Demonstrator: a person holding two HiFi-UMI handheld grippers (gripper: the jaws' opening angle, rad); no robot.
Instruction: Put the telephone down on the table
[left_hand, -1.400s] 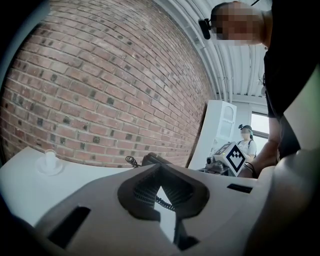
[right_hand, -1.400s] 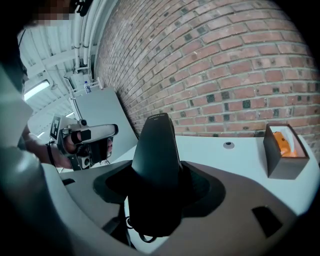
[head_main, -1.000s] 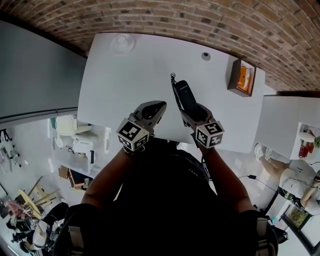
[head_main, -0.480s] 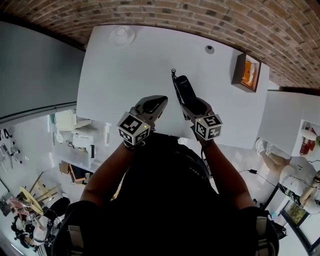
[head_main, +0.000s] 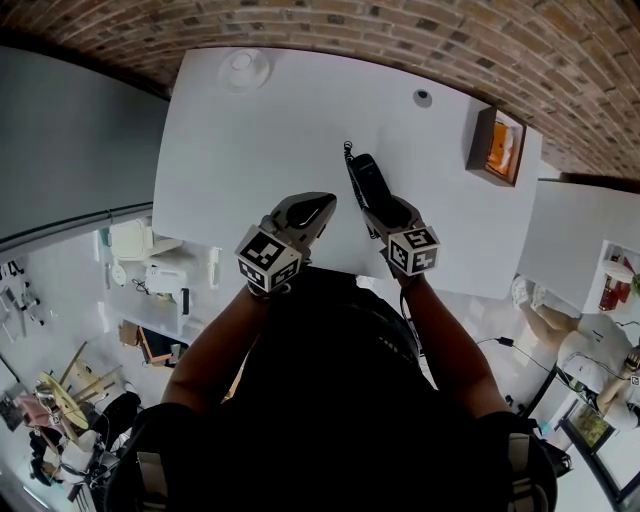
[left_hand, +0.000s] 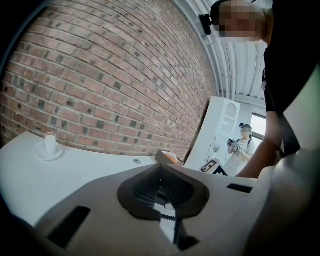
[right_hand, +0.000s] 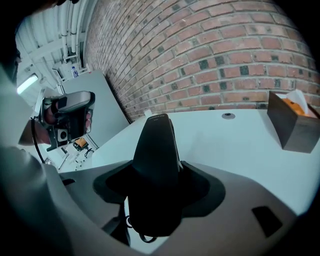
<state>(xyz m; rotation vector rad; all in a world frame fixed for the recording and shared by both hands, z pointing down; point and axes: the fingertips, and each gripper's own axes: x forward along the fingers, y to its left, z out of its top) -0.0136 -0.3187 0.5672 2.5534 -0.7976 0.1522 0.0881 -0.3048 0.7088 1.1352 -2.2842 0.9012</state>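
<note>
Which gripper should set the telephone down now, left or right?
Right. The right gripper is shut on the telephone over the white table. The left gripper holds nothing, jaws together, beside it.

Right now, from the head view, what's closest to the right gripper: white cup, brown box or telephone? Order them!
1. The telephone, held in the right gripper.
2. The brown box, off to its right.
3. The white cup, far corner on the left.

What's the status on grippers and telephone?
Right gripper shut on telephone, over the table. Left gripper shut, empty. Wooden box far off, not in the way.
</note>
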